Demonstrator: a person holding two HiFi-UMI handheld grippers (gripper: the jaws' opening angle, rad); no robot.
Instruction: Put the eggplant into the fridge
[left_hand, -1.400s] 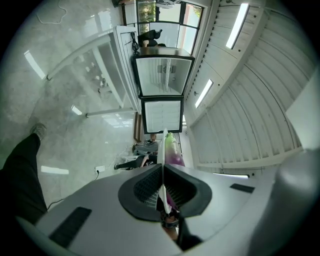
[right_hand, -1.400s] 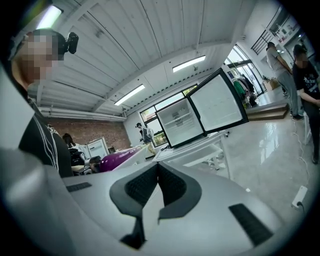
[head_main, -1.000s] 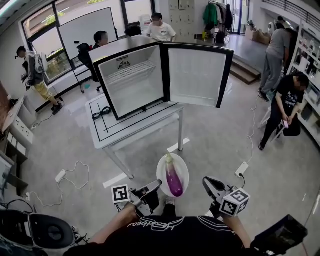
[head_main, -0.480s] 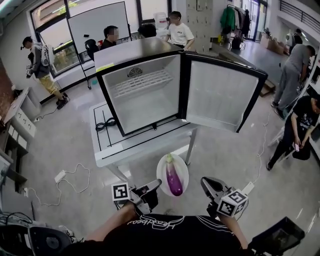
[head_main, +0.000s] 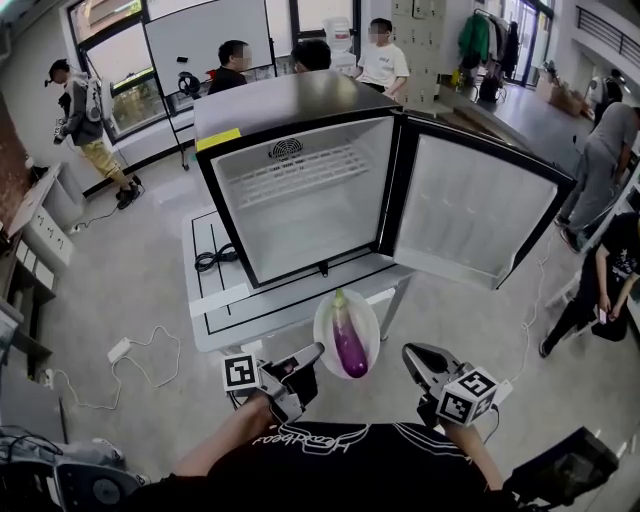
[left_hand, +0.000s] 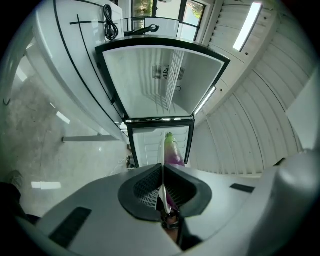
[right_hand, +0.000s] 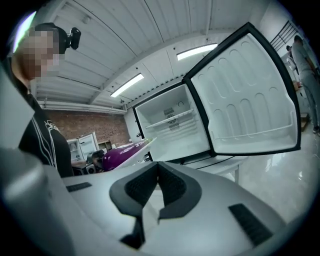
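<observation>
Currently the eggplant (head_main: 349, 340) lies lengthwise on a white plate (head_main: 325, 322), green stem end pointing toward the fridge (head_main: 300, 200). The plate is held in the air in front of the white table (head_main: 215, 300) that carries the fridge, below and short of the compartment.

Left gripper (head_main: 316, 350): jaws closed on the near-left rim of the plate. In the left gripper view the rim shows as a thin white edge pinched between the pads (left_hand: 150, 186), with the eggplant (left_hand: 172, 150) beyond it.

Right gripper (head_main: 408, 352): positioned to the right of the plate and apart from it. In the right gripper view the jaw tips are together with nothing between them; the plate (right_hand: 142, 147) and the eggplant (right_hand: 120, 152) sit off to the left of the jaws. The pale patch lower in the jaw gap is probably the gripper body, though the view there is not clear.

Fridge: door (head_main: 470, 215) swung fully open to the right. A wire shelf (head_main: 305, 165) sits high in the compartment. A coiled black cable (head_main: 210, 260) lies on the table to the left of the fridge.
</observation>
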